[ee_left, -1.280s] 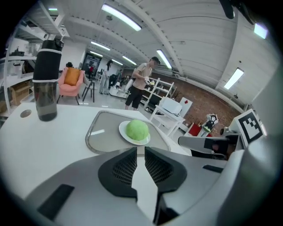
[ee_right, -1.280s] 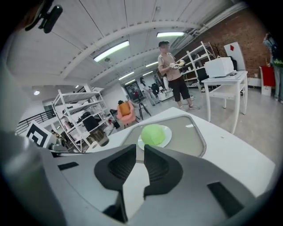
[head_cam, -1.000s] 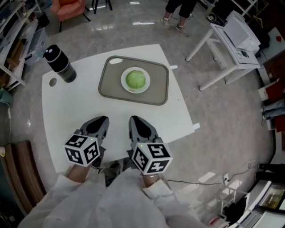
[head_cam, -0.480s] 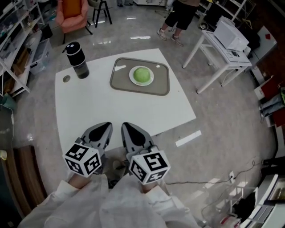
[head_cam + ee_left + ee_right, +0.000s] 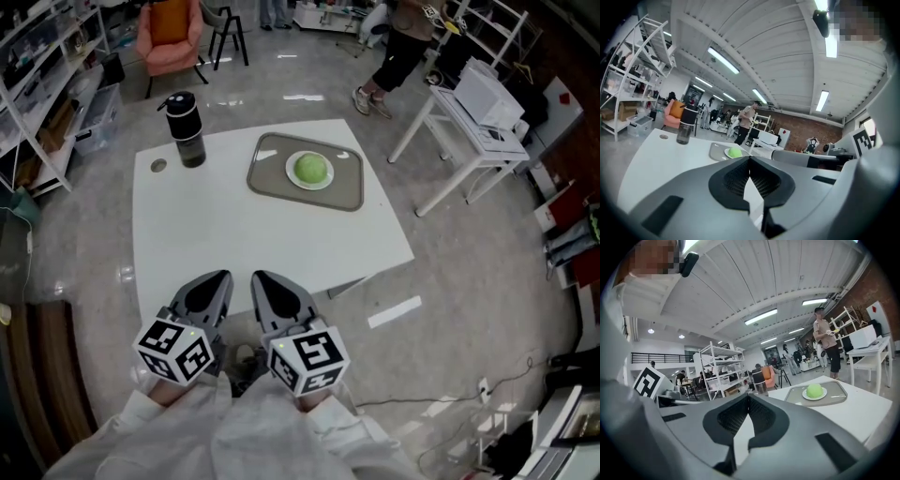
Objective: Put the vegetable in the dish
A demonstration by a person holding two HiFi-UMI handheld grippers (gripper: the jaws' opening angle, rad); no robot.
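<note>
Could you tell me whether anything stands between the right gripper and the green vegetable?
Nothing visible does: only bare white table lies between the right gripper and the green vegetable, already in the white dish on the grey tray. The black bottle stands well to the left.

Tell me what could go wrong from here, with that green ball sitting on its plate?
The round green vegetable sits loose on the small white dish; a bump to the white table might roll it off. The tall black bottle stands near the table's far corner, so a careless sweep of the left claw or right claw, both shut and empty now, could topple it.
</note>
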